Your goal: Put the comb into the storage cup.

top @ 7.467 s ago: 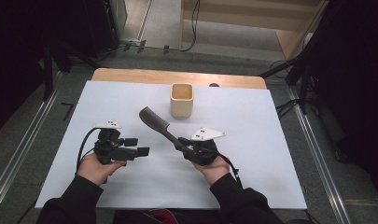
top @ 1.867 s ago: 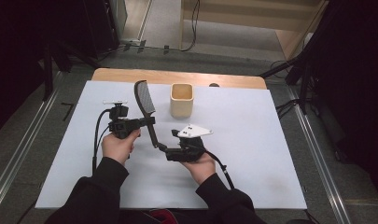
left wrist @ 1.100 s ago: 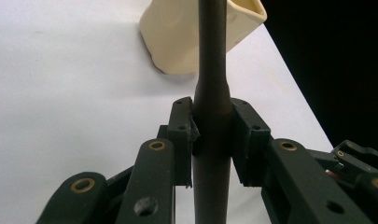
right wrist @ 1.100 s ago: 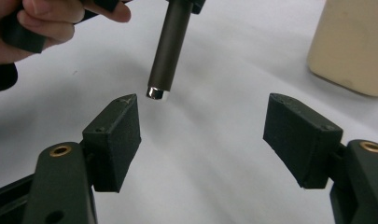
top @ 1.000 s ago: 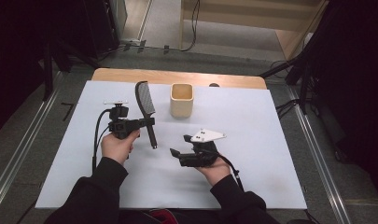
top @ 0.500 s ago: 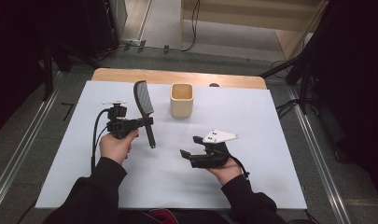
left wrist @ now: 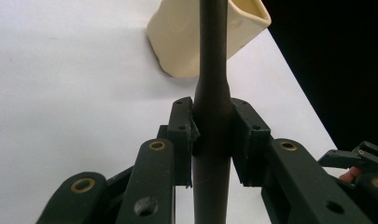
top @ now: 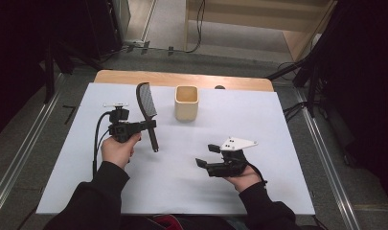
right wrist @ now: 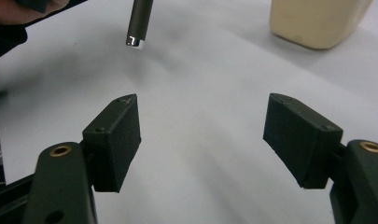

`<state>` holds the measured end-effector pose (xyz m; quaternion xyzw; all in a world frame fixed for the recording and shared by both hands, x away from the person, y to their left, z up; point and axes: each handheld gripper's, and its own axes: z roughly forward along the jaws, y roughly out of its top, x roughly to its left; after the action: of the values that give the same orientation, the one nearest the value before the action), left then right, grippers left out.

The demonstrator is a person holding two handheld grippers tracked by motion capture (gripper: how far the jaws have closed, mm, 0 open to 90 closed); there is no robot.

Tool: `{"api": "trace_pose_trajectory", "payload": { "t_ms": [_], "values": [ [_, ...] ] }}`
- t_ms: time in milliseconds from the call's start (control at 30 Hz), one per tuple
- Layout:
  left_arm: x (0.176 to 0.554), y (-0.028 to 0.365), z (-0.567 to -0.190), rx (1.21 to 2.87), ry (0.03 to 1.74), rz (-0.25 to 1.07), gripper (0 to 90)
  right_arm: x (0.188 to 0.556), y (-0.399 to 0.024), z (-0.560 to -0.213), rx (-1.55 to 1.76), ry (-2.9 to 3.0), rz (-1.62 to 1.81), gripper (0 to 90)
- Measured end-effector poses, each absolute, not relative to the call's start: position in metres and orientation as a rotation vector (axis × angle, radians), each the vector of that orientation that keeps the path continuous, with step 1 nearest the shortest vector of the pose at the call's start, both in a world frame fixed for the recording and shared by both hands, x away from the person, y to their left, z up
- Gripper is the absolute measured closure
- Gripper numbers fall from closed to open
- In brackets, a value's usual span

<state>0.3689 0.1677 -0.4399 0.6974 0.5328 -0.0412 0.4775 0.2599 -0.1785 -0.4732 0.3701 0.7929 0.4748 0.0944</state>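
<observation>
Brush clamped in my left gripper, right gripper empty

My left gripper [top: 144, 126] pinches the dark brush [top: 147, 115] by its round, smooth handle, bristle head raised, just beside the cream, square-mouthed cup [top: 186, 102]. My right gripper [top: 204, 155] hovers with jaws apart over bare white tabletop [top: 278, 158], well clear of every edge, with open room all round.

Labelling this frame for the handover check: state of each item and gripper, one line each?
Left gripper: shut on the hairbrush handle.
Right gripper: open, nothing between its pads, above the table.
Hairbrush: held clear of the table, near upright, head up, handle end down.
Cream cup: upright on the table, open at the top; inside cannot be seen, apart from the brush.
White table: bears the cup.
</observation>
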Motion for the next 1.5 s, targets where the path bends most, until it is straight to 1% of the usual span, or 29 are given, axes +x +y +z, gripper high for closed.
{"api": "trace_pose_trajectory", "payload": {
  "t_ms": [833,1233,1500],
  "values": [
    [0.369,0.169,-0.439,1.696,1.296,-0.083,72.5,0.244,-0.224,-0.480,1.161,2.338,1.379,25.5],
    [0.370,0.169,-0.437,1.694,1.256,-0.098,72.5,0.231,-0.250,-0.482,1.192,2.309,1.358,25.0],
    [0.374,0.164,-0.432,1.693,1.224,-0.093,72.5,0.230,-0.256,-0.482,1.212,2.292,1.365,24.5]
  ]
}}
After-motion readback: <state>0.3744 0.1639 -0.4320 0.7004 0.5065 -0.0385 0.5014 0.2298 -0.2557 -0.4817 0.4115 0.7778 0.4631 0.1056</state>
